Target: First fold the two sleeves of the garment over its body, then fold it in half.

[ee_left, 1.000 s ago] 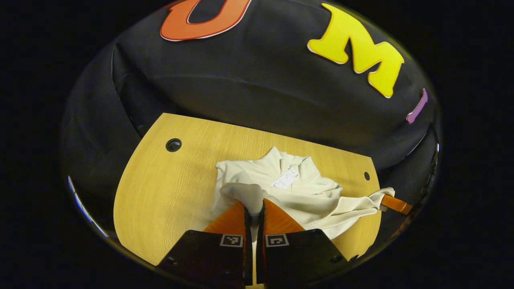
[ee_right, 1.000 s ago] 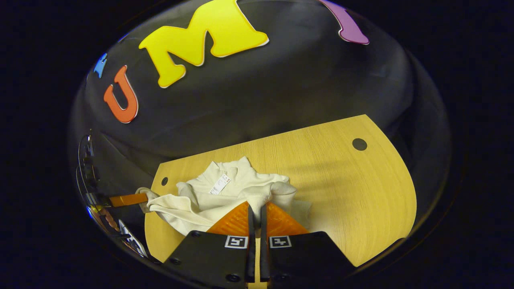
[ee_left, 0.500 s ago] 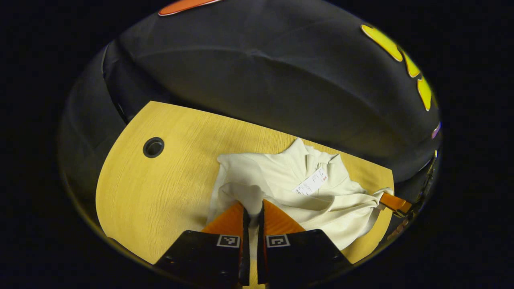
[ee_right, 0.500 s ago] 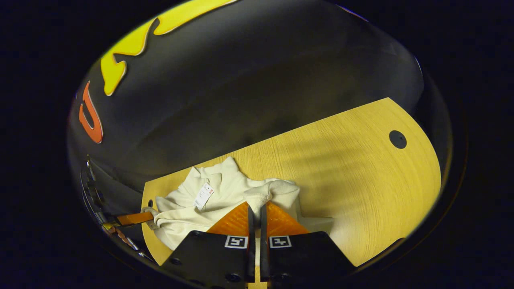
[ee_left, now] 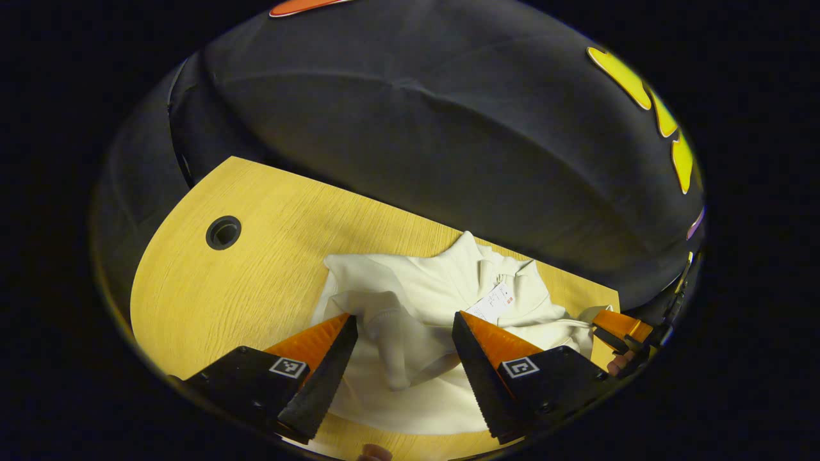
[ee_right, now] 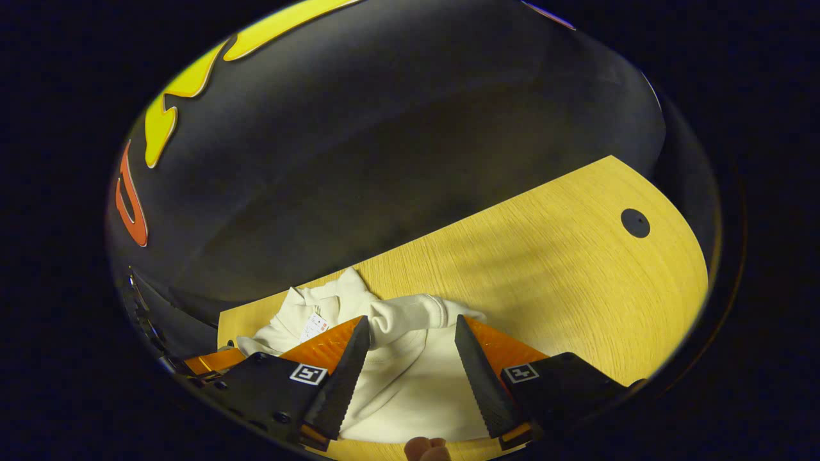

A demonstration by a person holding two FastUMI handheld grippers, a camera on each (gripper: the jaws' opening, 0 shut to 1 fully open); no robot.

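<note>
Released since a moment ago: left gripper (ee_left: 405, 326) and right gripper (ee_right: 410, 328) now spread wide, gripping nothing. Cream garment (ee_left: 423, 320) bunched at the table's (ee_left: 269, 256) near edge, sleeves (ee_right: 410, 310) flopped across its body. Fingertip (ee_right: 426, 449) cut off below.

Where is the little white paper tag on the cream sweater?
The little white paper tag lies at the cream sweater's collar, on the far side near the wooden table's back edge; in the left gripper view it sits just above the right-hand finger.
</note>
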